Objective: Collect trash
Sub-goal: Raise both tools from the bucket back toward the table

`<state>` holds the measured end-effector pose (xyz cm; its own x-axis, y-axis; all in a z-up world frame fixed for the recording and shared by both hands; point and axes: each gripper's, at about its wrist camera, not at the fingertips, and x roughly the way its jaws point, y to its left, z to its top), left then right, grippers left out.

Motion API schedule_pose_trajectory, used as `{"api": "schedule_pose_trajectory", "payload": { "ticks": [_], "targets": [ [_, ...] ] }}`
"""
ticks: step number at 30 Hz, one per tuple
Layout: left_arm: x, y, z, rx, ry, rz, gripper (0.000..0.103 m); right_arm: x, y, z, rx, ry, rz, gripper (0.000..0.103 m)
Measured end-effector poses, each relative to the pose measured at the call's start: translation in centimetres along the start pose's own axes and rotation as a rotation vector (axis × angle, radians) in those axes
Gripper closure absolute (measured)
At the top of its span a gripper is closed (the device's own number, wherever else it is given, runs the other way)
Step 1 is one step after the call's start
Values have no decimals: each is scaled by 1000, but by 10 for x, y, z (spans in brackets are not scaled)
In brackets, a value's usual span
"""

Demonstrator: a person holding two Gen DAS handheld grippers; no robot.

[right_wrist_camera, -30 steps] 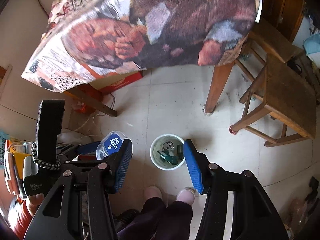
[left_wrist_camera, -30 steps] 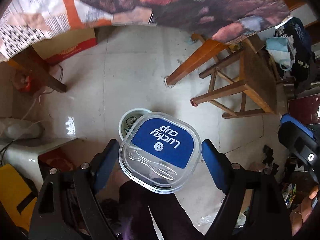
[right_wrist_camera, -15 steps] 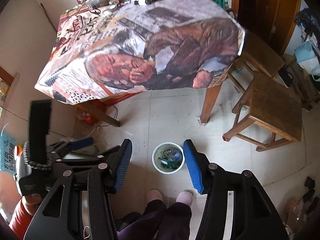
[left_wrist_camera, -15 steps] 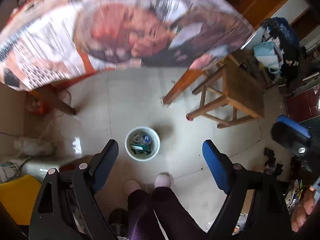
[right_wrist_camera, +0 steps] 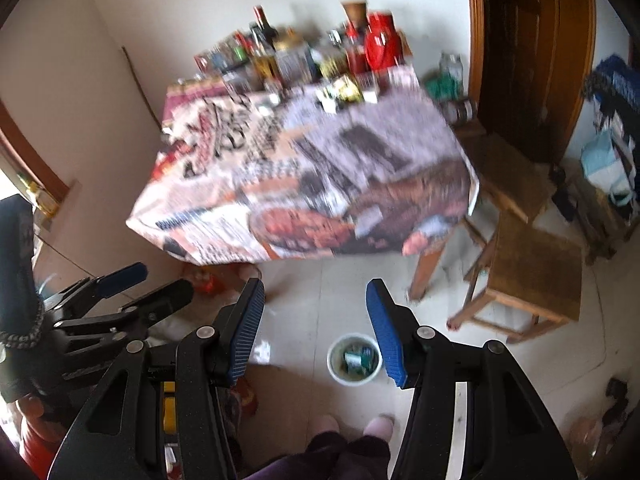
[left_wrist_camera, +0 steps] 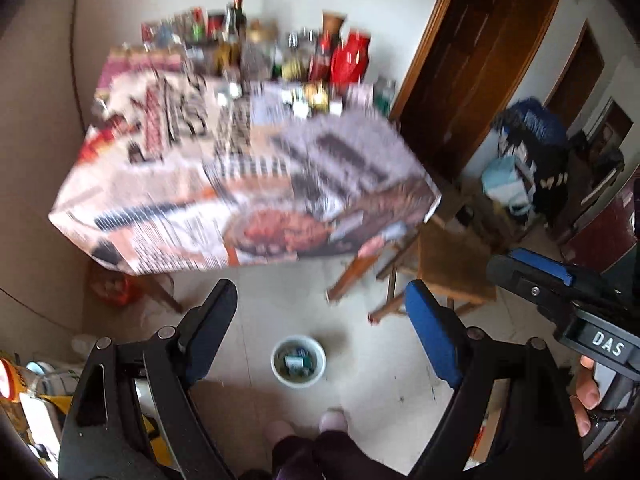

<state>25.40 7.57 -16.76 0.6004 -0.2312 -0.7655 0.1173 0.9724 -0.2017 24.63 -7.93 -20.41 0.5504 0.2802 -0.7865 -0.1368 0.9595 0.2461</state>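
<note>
A small white bucket [left_wrist_camera: 298,362] stands on the tiled floor with trash inside; it also shows in the right wrist view [right_wrist_camera: 354,359]. My left gripper [left_wrist_camera: 320,312] hangs high above it, open, with nothing between its fingers. My right gripper [right_wrist_camera: 316,304] is open too and holds nothing; the bucket shows just inside its right finger, far below. Each gripper appears in the other's view: the right gripper [left_wrist_camera: 560,292] at the right edge, the left gripper [right_wrist_camera: 120,292] at the left. The pictures are blurred by motion.
A table under a printed cloth [left_wrist_camera: 240,184] stands ahead, with several bottles and jars [left_wrist_camera: 280,52] crowded at its far end. A wooden stool [right_wrist_camera: 532,276] sits right of it, a dark door [left_wrist_camera: 480,60] behind. The person's feet [left_wrist_camera: 332,420] stand near the bucket.
The clear box with the blue Lucky cup label that was between my left fingers is gone from them. Both grippers have risen and tilted up, bringing the table top into view.
</note>
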Motion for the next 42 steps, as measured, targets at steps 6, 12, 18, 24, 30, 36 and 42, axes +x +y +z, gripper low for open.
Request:
{"api": "schedule_pose_trajectory", "payload": {
  "ticks": [6, 12, 18, 24, 30, 36, 42],
  "targets": [
    [-65, 7, 22, 16, -156, 1, 17, -46, 33, 20, -59, -129, -16, 54],
    [-103, 6, 35, 59, -272, 27, 17, -77, 53, 31, -86, -241, -37, 54],
    [-103, -1, 54, 71, -307, 12, 17, -92, 51, 50, -78, -331, -30, 41],
    [-81, -17, 82, 99, -334, 41, 17, -85, 33, 78, -89, -380, -34, 40],
    [-37, -38, 138, 97, -349, 63, 17, -68, -3, 125, -102, -401, -21, 40],
    [4, -67, 194, 58, -365, 69, 17, -60, -38, 176, -115, -409, -2, 40],
    [41, -84, 229, 17, -356, 98, 17, -40, -68, 221, -159, -384, 37, 40]
  ]
}}
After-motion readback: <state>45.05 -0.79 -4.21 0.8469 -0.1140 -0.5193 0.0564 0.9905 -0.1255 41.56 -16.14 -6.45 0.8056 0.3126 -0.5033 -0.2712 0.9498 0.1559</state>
